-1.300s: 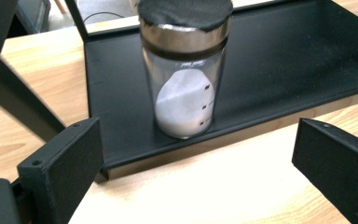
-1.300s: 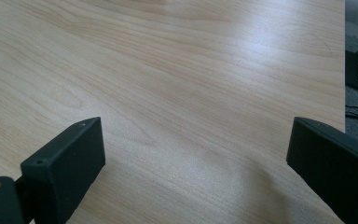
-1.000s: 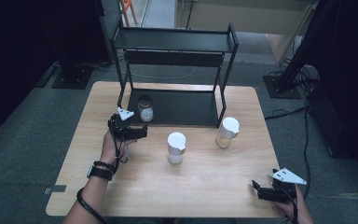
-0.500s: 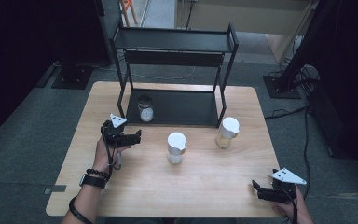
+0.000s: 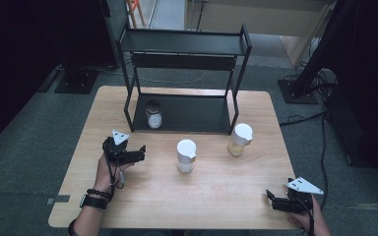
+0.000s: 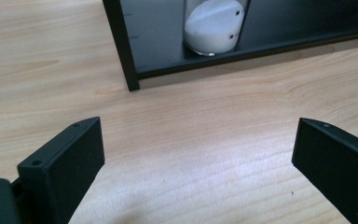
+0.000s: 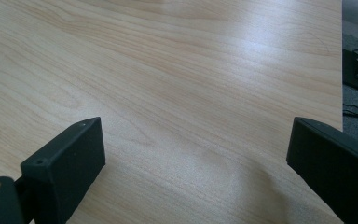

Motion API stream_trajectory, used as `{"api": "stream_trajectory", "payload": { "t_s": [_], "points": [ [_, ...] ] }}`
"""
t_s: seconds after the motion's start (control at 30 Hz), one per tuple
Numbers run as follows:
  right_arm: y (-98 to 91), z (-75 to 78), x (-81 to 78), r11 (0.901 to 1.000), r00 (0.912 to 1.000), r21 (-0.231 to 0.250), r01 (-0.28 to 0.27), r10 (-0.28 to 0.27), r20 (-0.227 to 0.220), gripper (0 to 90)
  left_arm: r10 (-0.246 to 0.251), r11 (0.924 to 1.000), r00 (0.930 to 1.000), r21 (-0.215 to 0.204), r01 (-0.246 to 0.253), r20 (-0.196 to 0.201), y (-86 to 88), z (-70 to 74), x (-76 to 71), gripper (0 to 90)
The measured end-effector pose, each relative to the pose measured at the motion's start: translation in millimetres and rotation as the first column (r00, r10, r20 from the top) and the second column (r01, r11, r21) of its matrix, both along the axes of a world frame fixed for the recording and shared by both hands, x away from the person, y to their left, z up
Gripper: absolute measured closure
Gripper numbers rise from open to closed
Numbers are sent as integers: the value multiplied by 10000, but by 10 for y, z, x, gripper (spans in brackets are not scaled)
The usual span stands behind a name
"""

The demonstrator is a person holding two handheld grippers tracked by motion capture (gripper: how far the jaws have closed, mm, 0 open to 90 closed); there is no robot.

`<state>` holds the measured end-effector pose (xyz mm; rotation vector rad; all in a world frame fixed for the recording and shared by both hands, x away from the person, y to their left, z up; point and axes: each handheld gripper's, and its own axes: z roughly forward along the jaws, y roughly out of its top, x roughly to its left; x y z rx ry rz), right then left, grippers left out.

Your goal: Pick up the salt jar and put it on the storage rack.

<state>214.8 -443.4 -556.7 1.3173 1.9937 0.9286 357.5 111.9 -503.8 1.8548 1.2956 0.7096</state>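
Note:
A small glass jar (image 5: pixel 153 116) with white contents stands on the lower shelf of the black rack (image 5: pixel 187 44), at its left end; the left gripper view shows that jar (image 6: pixel 213 25) ahead, behind a rack post. Two white-lidded jars stand on the table: one in the middle (image 5: pixel 186 155), one further right (image 5: pixel 239 139) holding something tan. My left gripper (image 5: pixel 139 152) is open and empty, just in front of the rack's left corner; its jaws stand wide apart (image 6: pixel 198 140). My right gripper (image 5: pixel 271 200) rests open and empty near the front right corner, over bare wood (image 7: pixel 196 140).
The wooden table (image 5: pixel 142 206) has rounded corners, with grey carpet all around. The rack's posts and upper shelf stand over the back half. Cables and stand bases lie on the floor to the right (image 5: pixel 320 118).
My left gripper has drawn back from the rack toward the front and a little left, still open. The right gripper and the jars have stayed put.

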Motion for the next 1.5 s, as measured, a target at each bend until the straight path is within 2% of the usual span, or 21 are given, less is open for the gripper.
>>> {"api": "stream_trajectory", "payload": {
  "t_s": [0.53,0.67,0.93,1.13,1.23,1.5],
  "points": [
    [3,0,-1,10000,10000,-10,38,-38,-10,39,-91,9998,9999,-161,93,99,140,-115,-253,26],
    [-1,2,-8,10000,10000,30,-16,15,16,39,-265,9994,9996,-237,267,89,183,-153,-324,26],
    [0,1,-6,10000,10000,25,6,-6,5,39,-323,9993,9993,-156,325,164,235,-187,-432,26],
    [7,0,-7,10000,10000,-47,44,-44,10,39,-237,9997,9997,-76,238,57,337,-243,-543,26],
    [9,0,-13,10000,10000,-70,1,0,26,39,-166,9999,9998,-25,166,125,401,-235,-585,26],
    [11,-1,-11,10000,10000,-86,42,-41,6,39,-58,9999,9999,-141,60,123,530,-246,-664,27]
  ]
}}
